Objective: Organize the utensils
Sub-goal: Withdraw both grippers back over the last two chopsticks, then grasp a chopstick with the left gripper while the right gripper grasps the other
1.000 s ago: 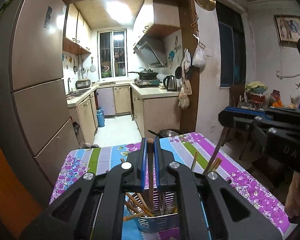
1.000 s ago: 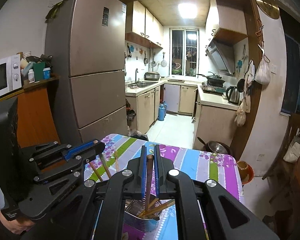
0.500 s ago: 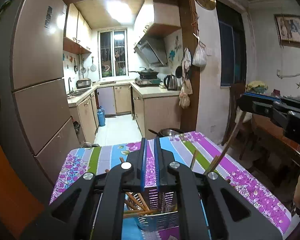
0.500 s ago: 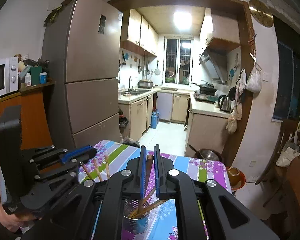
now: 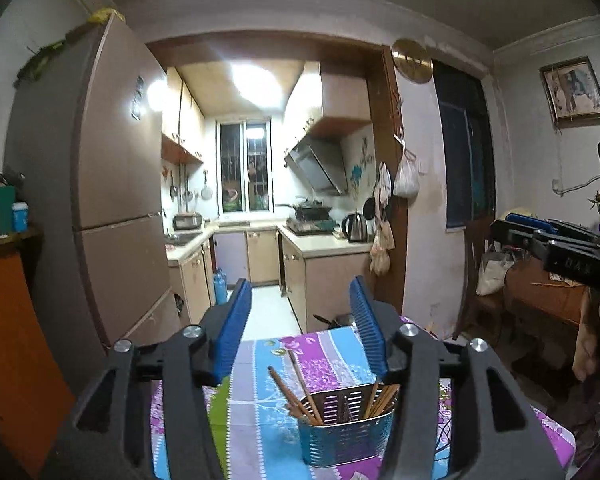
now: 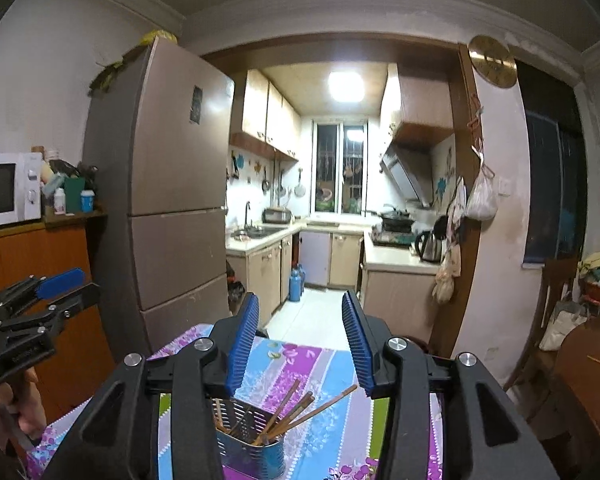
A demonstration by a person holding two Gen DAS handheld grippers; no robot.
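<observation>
A perforated metal utensil holder (image 5: 346,428) (image 6: 248,440) stands on the table with the striped floral cloth (image 5: 260,380) (image 6: 332,420). Several wooden chopsticks (image 5: 296,394) (image 6: 296,410) lean inside it. My left gripper (image 5: 300,320) hovers above and behind the holder. Its jaws are opening and nothing is between the blue pads. My right gripper (image 6: 300,328) hangs likewise over the holder, its jaws opening and empty. Each gripper also shows at the edge of the other view: the right gripper (image 5: 508,226) at the right, and the left gripper (image 6: 76,286) at the left, held by a hand (image 6: 24,404).
A tall fridge (image 6: 172,200) stands left of the kitchen doorway. An orange cabinet (image 6: 40,264) carries a microwave (image 6: 8,188) and bottles. At the right are a wooden chair (image 6: 556,292) and a dark round table (image 6: 592,376). A pan (image 5: 336,320) sits past the table's far edge.
Both grippers were shut on chopsticks over the holder. The chopsticks now rest in the holder, both pairs of jaws have spread apart, and both grippers have risen and drawn back.
</observation>
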